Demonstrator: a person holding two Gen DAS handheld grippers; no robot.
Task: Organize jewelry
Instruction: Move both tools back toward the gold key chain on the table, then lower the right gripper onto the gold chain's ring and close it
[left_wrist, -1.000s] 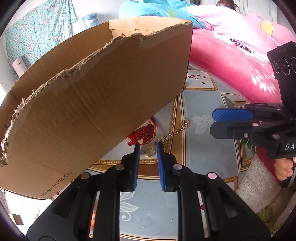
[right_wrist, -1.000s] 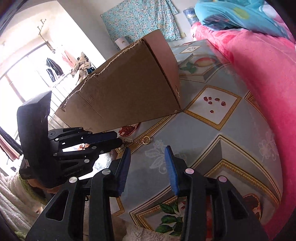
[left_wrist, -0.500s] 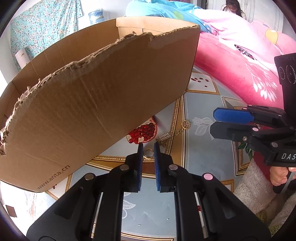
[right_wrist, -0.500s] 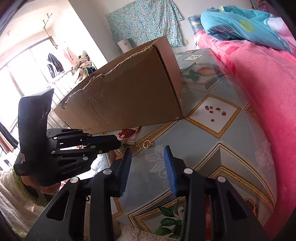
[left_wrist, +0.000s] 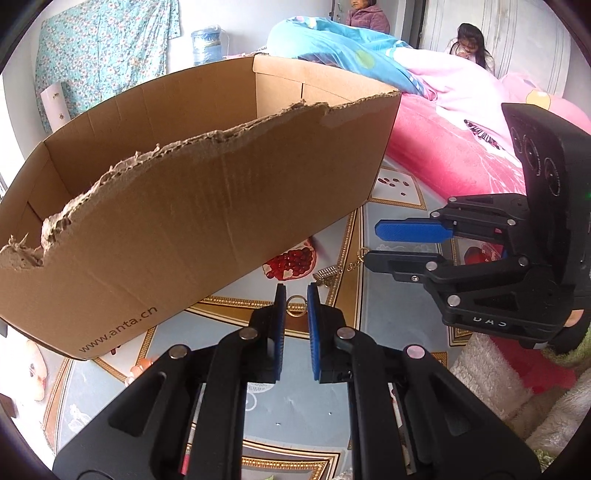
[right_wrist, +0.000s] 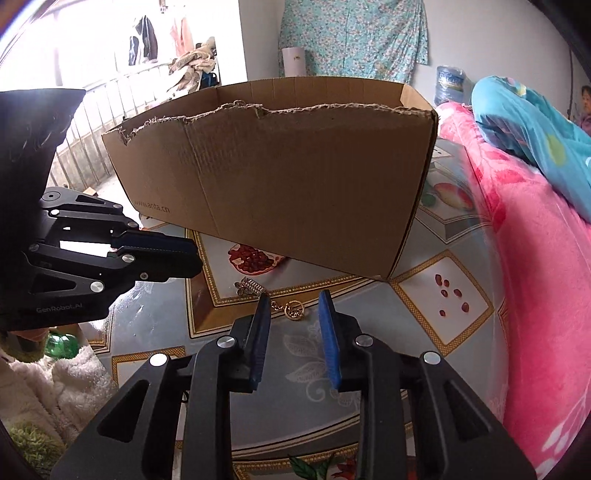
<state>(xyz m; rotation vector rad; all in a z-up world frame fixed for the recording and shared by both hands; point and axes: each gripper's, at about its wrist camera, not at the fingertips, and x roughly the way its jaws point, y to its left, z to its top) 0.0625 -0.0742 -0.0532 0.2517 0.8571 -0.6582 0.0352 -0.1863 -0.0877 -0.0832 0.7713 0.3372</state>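
Little looks done: my left gripper (left_wrist: 293, 295), narrowly parted and empty, frames the gold ring (left_wrist: 296, 304) on the table (left_wrist: 388, 310); my right gripper (right_wrist: 291, 306), wider and empty, nears the chain pendant (right_wrist: 294, 309), both outside the cardboard box (right_wrist: 295, 177).

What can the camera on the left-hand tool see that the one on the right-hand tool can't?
Only the left wrist view shows the gold ring between the left gripper fingertips, the box's inside walls, and a dark-haired girl far behind. Only the right wrist view shows the balcony railing with hanging clothes. Both show the cardboard box, the chain with round pendant, the silver leaf-shaped piece, the pink blanket and each other's gripper, including the right gripper.
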